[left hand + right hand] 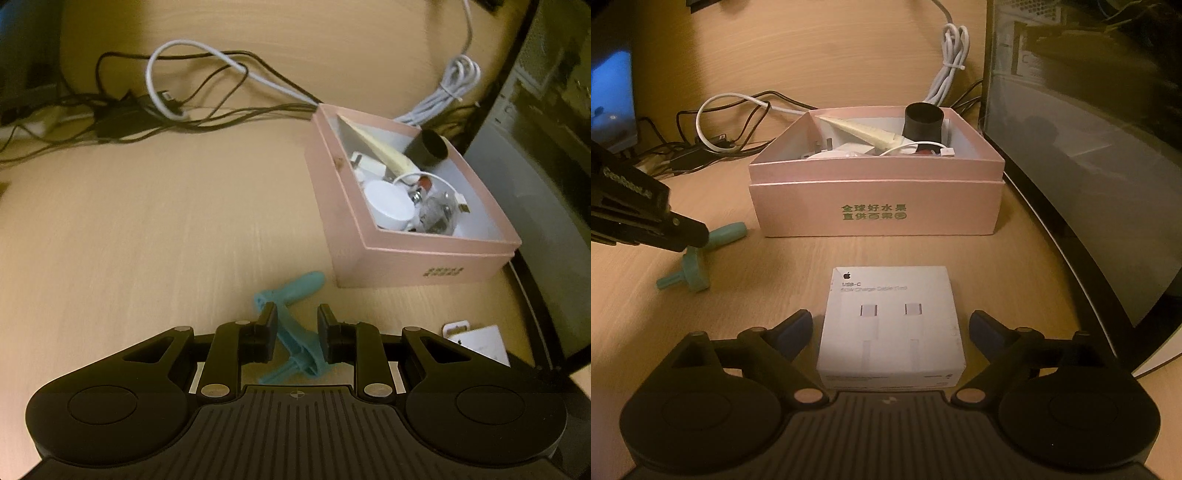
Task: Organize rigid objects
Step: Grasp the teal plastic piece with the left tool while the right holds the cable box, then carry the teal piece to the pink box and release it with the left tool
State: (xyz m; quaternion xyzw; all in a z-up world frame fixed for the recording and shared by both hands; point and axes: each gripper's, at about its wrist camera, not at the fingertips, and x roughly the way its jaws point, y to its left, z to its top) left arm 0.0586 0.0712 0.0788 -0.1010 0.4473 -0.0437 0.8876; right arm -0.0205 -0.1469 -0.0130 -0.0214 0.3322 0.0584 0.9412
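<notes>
A teal plastic crank-shaped part point(299, 338) lies slantwise between the fingers of my left gripper point(297, 314), which is shut on it low over the wooden table. The right wrist view shows its disc and peg point(696, 275) below the left gripper point(698, 234). My right gripper point(890, 319) stands open around a white USB-C cable box point(890, 317) on the table, with a gap between each pad and the box. Just beyond stands the open pink box point(875, 199), also in the left wrist view point(406, 266), holding a black cylinder point(923, 122), a white cable and several small white items.
A tangle of black and white cables point(177, 99) lies at the back of the table. A bundled white cord point(951, 55) sits behind the pink box. A dark monitor point(1089, 147) stands close on the right, at the table's curved edge. The white cable box's corner point(480, 343) shows in the left wrist view.
</notes>
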